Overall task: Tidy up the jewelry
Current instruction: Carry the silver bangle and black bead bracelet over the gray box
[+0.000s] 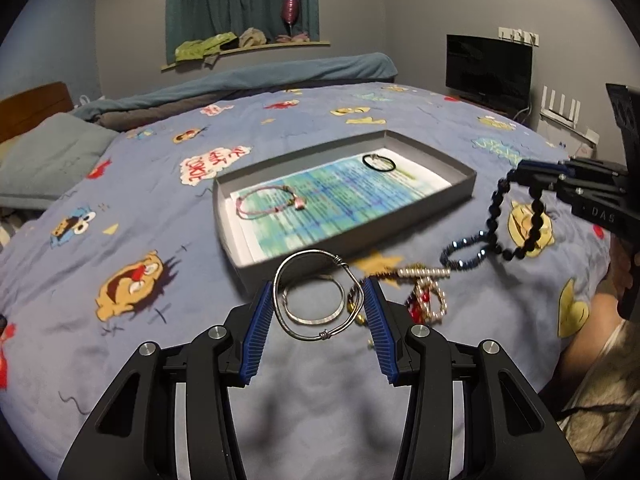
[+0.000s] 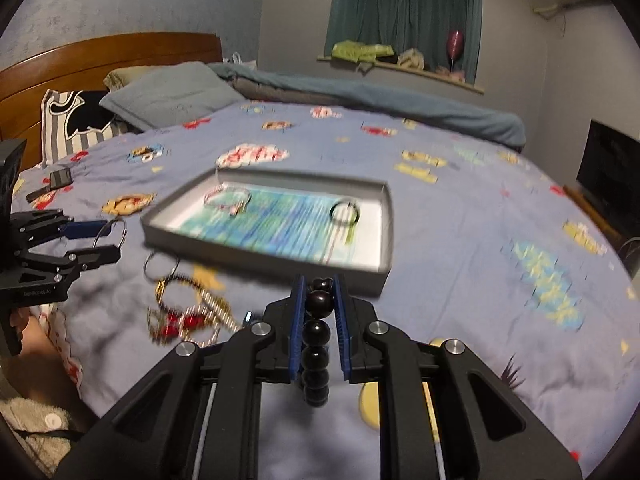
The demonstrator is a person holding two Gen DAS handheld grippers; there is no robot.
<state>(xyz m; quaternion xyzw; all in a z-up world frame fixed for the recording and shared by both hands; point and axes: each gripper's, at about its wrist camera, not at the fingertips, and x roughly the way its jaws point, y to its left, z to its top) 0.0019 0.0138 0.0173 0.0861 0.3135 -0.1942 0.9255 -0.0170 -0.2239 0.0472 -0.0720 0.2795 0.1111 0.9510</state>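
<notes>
A shallow grey tray (image 1: 432, 200) lies on the bed and holds a pink bracelet (image 1: 266, 202) and a black ring-shaped band (image 1: 379, 162); in the right wrist view the tray (image 2: 384, 232) shows the same two. My left gripper (image 1: 319, 294) is shut on a silver wire bangle (image 1: 308, 264) and holds it above the bedspread. A second silver bangle (image 1: 316, 304) lies below it. My right gripper (image 2: 319, 292) is shut on a black bead bracelet (image 2: 318, 332), which hangs from it in the left wrist view (image 1: 516, 220). Gold, red and dark blue bracelets (image 1: 424, 292) lie in a pile.
The bed has a blue cartoon-print cover (image 1: 140, 200). Pillows (image 2: 168, 96) and a wooden headboard (image 2: 100, 52) are at its head. A rolled blue blanket (image 1: 280, 76) lies along the far side. A TV (image 1: 488, 68) stands by the wall.
</notes>
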